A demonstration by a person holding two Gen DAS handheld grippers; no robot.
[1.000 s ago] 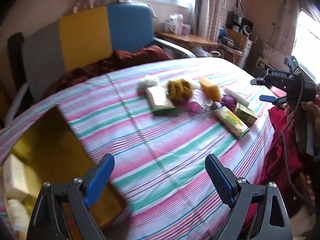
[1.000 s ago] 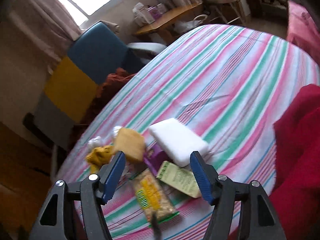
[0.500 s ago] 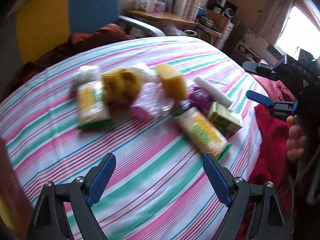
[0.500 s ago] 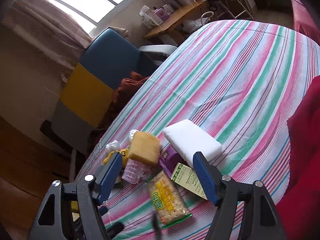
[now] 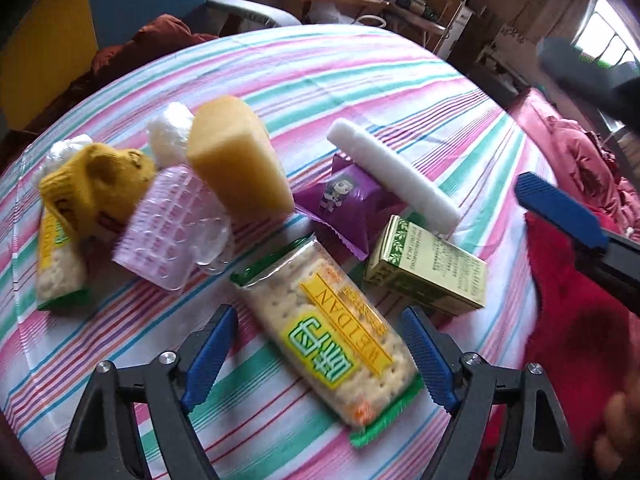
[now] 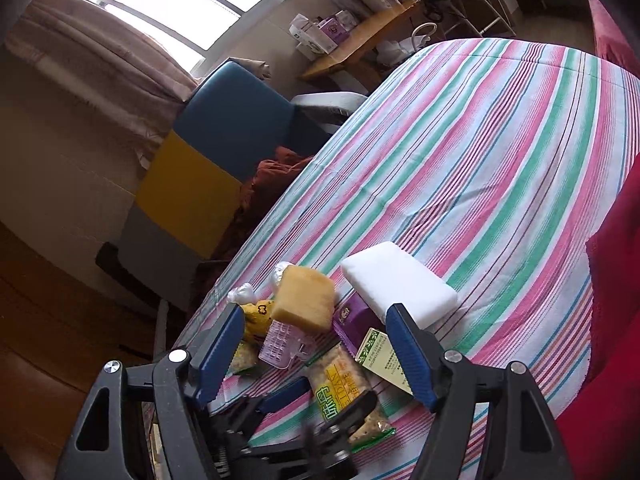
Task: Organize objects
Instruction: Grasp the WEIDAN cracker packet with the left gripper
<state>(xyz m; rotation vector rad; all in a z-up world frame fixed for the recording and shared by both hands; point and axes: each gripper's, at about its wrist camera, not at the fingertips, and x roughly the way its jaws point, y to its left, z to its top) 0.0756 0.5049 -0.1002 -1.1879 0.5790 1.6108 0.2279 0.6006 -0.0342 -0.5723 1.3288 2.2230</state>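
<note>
A cracker pack [image 5: 336,340] with a yellow label lies on the striped cloth, its near end between the fingers of my open left gripper [image 5: 320,356]. Around it lie a green box [image 5: 432,272], a purple snack bag [image 5: 352,200], a white foam block [image 5: 392,172], a yellow sponge [image 5: 236,160], a pink clear item [image 5: 168,228], a yellow sock [image 5: 92,180] and a second cracker pack [image 5: 56,264]. My right gripper [image 6: 316,356] is open above the pile, over the cracker pack [image 6: 344,392]. It shows at the right edge of the left wrist view [image 5: 560,208].
The striped cloth [image 6: 500,152] covers a round table that drops off at the right toward red fabric [image 5: 580,320]. A blue and yellow chair [image 6: 224,148] stands behind the table. A wooden desk [image 6: 360,44] with boxes is at the far wall.
My left gripper has moved forward and down to the pile, so the cracker pack now sits between its fingers. My right gripper has shifted slightly and stays open above the pile.
</note>
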